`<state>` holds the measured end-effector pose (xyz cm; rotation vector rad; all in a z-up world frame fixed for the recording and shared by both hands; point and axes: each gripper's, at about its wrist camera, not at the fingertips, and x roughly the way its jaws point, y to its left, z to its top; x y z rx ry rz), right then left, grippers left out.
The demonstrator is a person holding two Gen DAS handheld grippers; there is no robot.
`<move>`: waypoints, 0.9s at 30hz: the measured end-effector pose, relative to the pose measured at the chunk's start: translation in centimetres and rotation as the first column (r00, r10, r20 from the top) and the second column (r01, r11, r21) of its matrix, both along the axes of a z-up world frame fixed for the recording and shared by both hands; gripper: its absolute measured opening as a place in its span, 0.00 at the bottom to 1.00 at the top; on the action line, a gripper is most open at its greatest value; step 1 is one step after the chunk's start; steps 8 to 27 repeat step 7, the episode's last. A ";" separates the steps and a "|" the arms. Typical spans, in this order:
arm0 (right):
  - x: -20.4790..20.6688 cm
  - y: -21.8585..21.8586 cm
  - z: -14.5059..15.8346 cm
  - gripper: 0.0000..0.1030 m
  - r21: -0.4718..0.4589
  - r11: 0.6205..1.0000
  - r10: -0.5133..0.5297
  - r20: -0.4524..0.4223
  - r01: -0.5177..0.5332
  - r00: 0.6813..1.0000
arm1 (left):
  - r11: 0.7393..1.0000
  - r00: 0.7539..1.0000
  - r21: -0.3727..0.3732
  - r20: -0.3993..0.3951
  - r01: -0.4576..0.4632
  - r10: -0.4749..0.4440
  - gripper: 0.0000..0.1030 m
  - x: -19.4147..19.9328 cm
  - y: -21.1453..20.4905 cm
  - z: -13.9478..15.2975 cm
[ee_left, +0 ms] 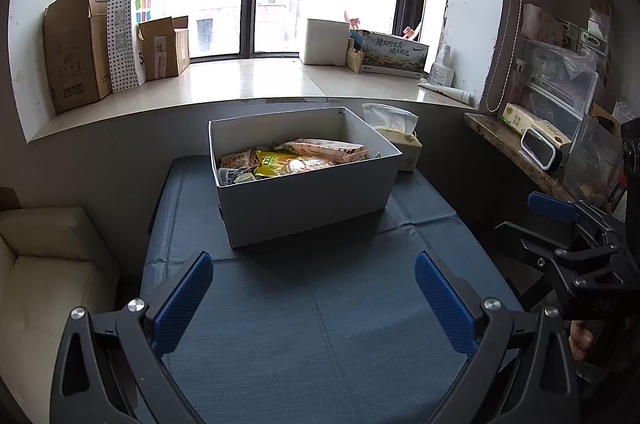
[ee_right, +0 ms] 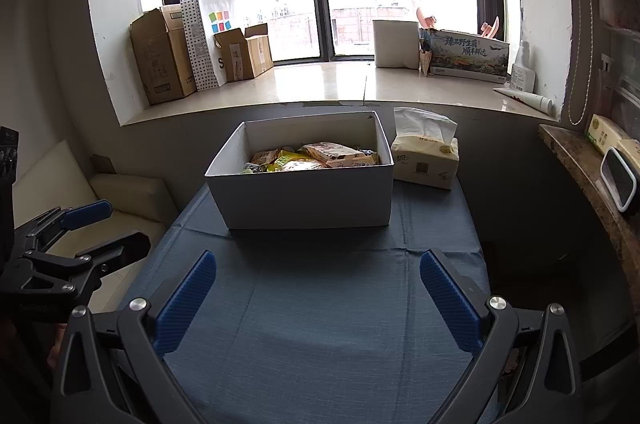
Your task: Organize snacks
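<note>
Resting on blue cloth [ee_right: 320, 304]: snack box [ee_right: 304, 199]; window sill [ee_right: 320, 83] behind

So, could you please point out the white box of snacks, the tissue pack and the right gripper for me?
white box [ee_right: 304, 199]: right wrist view, on its near outer wall.
tissue pack [ee_right: 424, 165]: right wrist view, on its front face.
right gripper [ee_right: 318, 298]: right wrist view, midway between its open blue fingertips.
</note>
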<state>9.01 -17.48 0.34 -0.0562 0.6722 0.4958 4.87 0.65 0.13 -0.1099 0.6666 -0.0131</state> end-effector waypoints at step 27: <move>-0.1 -0.1 0.1 1.00 0.007 1.000 -0.007 -0.005 0.007 1.000 | 1.000 1.000 -0.009 0.014 0.018 -0.018 1.00 0.0 0.0 0.2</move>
